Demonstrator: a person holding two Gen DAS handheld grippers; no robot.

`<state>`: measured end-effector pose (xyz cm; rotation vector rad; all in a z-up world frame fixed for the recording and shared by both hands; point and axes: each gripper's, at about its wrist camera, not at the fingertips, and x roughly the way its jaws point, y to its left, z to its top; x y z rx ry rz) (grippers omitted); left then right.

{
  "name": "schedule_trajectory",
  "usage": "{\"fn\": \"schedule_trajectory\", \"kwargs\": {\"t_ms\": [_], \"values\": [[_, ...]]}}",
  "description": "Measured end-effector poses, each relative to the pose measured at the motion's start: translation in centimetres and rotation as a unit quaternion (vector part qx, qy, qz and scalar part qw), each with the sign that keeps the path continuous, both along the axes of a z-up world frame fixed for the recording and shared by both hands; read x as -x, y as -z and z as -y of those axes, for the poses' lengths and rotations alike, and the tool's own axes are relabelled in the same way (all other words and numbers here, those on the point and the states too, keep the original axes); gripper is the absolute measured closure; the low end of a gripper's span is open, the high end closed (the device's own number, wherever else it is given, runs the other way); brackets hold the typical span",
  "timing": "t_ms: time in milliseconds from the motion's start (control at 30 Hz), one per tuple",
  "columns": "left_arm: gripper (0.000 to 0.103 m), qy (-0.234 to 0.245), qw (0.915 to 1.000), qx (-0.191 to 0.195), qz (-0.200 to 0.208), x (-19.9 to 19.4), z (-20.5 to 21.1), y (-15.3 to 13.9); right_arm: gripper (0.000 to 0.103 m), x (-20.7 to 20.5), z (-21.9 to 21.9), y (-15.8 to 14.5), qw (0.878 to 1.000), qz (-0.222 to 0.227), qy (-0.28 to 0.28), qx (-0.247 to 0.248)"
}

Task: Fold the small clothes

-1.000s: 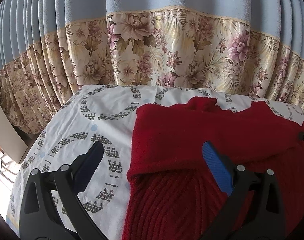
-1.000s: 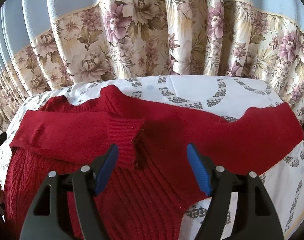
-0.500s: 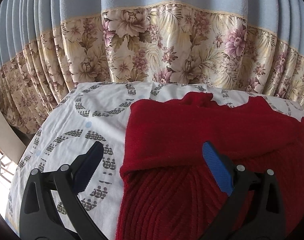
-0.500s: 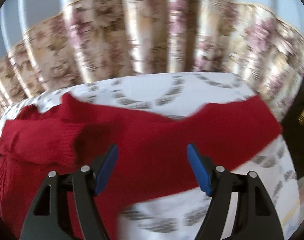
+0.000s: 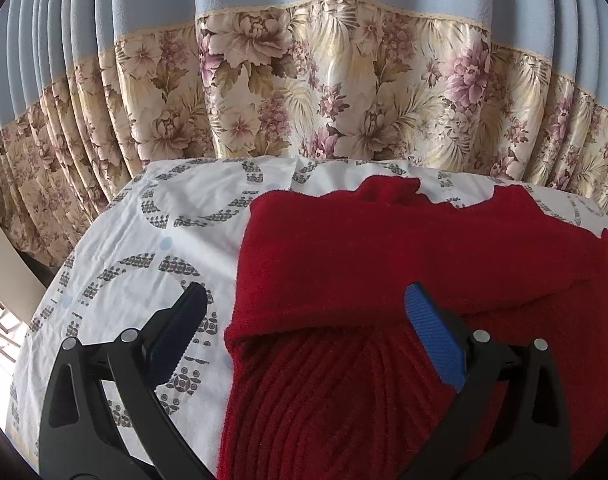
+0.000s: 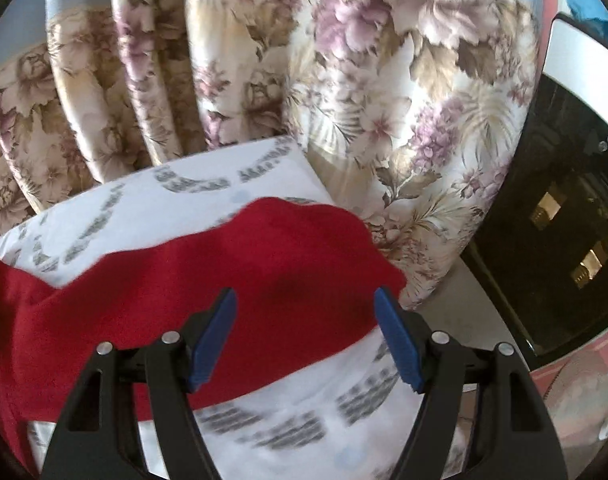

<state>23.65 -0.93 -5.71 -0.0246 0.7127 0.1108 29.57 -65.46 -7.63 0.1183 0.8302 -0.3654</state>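
A small red knitted sweater [image 5: 383, 272] lies on a table covered with a white patterned cloth [image 5: 152, 240]. One sleeve is folded across its chest, above the ribbed body [image 5: 343, 400]. My left gripper [image 5: 304, 320] hovers open over the sweater's left edge, nothing between its blue pads. In the right wrist view, the other sleeve [image 6: 264, 264] stretches out toward the table's right corner. My right gripper [image 6: 305, 332] hangs open above that sleeve's end, holding nothing.
A flowered curtain [image 5: 323, 100] with a blue upper part hangs right behind the table. The cloth-covered table [image 6: 224, 196] ends at its right corner beside the curtain [image 6: 403, 100]. A dark cabinet [image 6: 551, 240] stands to the right, beyond a gap of floor.
My right gripper swept to the right along the sweater, from over the folded sleeve's cuff to the outstretched sleeve's end at the table corner. The left gripper barely moved.
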Motion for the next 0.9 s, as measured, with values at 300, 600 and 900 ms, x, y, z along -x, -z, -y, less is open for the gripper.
{"fn": "schedule_trajectory", "kwargs": {"t_ms": [300,600,900], "values": [[0.005,0.001,1.0,-0.005,-0.007,-0.3,0.1,0.6,0.052,-2.1,0.1,1.0,0.999,-0.008,-0.034,0.003],[0.005,0.0,1.0,0.001,-0.001,-0.2,-0.1,0.2,0.094,-2.0,-1.5,-0.5,0.999,0.009,-0.035,0.011],[0.005,-0.006,0.9999,0.013,0.001,-0.1,-0.8,-0.4,0.094,-0.9,-11.2,-6.3,0.992,0.066,-0.11,0.011]]}}
